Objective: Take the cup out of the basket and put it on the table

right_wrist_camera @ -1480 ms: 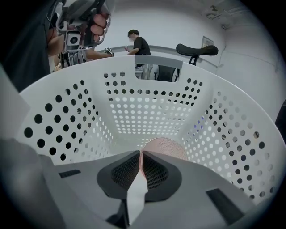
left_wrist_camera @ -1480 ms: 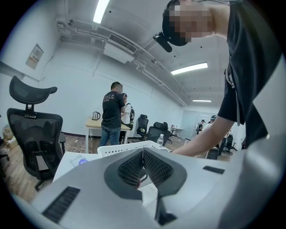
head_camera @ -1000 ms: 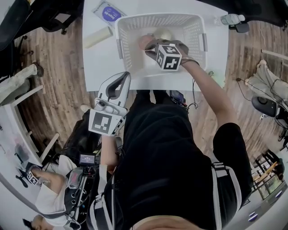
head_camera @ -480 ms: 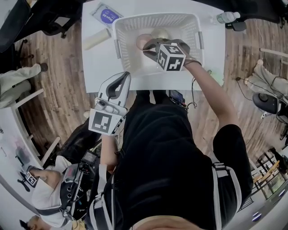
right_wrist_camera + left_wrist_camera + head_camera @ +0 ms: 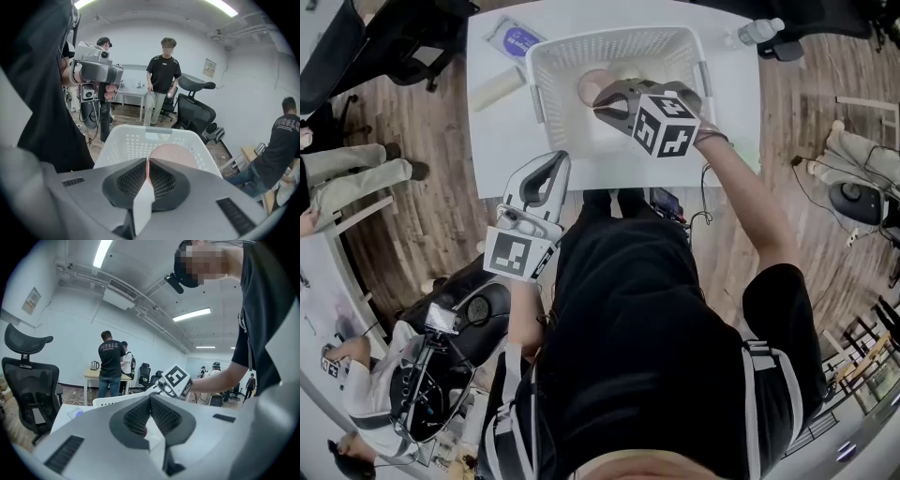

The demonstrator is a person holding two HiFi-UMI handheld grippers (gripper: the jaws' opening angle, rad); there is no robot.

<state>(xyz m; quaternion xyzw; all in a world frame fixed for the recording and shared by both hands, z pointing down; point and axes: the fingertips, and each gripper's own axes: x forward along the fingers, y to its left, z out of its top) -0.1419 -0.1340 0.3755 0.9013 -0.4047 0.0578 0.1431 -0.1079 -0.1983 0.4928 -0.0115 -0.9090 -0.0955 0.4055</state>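
Observation:
A white perforated basket [image 5: 542, 94] stands on the white table [image 5: 502, 141]. My right gripper [image 5: 602, 99] hangs over the basket's inside, shut on the rim of a pink cup [image 5: 589, 84]. In the right gripper view the jaws meet on the cup [image 5: 172, 153], with the basket [image 5: 136, 140] below and beyond it. My left gripper [image 5: 555, 165] is held at the table's front edge, left of the basket, shut and with nothing in it. From the left gripper view I see its closed jaws, the basket's rim [image 5: 112, 400] and the right gripper's marker cube [image 5: 177, 379].
On the table's back left lie a blue-labelled packet [image 5: 517, 39] and a cream bar [image 5: 497, 86]. A bottle [image 5: 757, 31] lies at the back right corner. People and office chairs stand around the table on the wooden floor.
My right gripper has risen with the cup and shifted slightly right. The left gripper has stayed put. People at the left have moved.

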